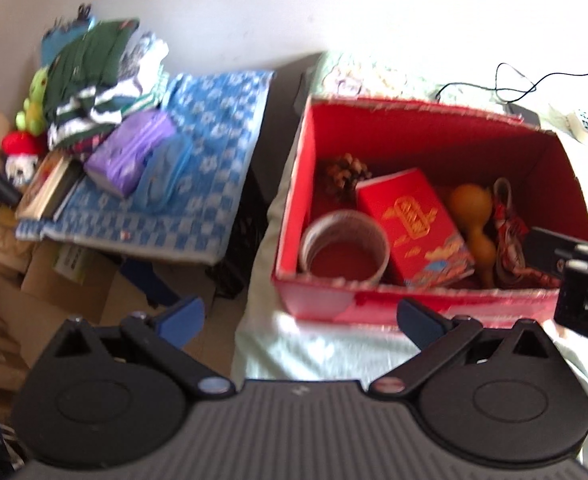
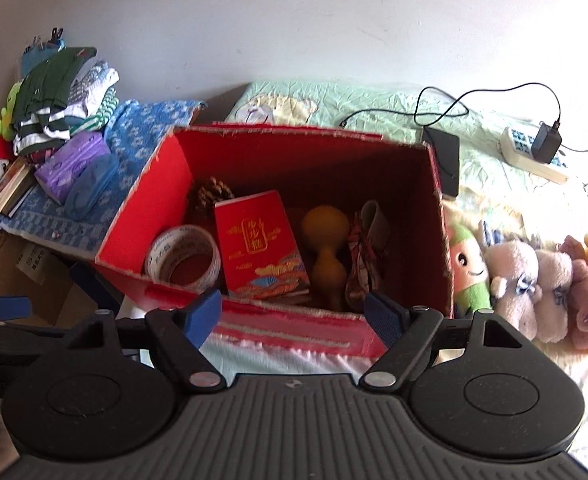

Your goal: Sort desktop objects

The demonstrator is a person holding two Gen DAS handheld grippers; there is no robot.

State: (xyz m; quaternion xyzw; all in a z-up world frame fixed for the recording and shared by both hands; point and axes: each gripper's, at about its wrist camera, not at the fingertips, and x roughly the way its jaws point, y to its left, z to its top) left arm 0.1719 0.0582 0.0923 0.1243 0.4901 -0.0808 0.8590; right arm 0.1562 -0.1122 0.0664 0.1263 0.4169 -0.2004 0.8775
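You held both tools, left tool (image 1: 300,316) and right tool (image 2: 294,312), apart and empty above the red box (image 2: 165,192) on the bed, tape (image 2: 181,258) inside; next probably fetch a plush toy (image 2: 514,276).

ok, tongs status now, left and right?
Left tongs: open, holding nothing, short of the red box.
Right tongs: open, holding nothing.

home bedroom, bedsheet (image 2: 374,108), plush toys (image 2: 534,280), folded clothes (image 2: 61,96)
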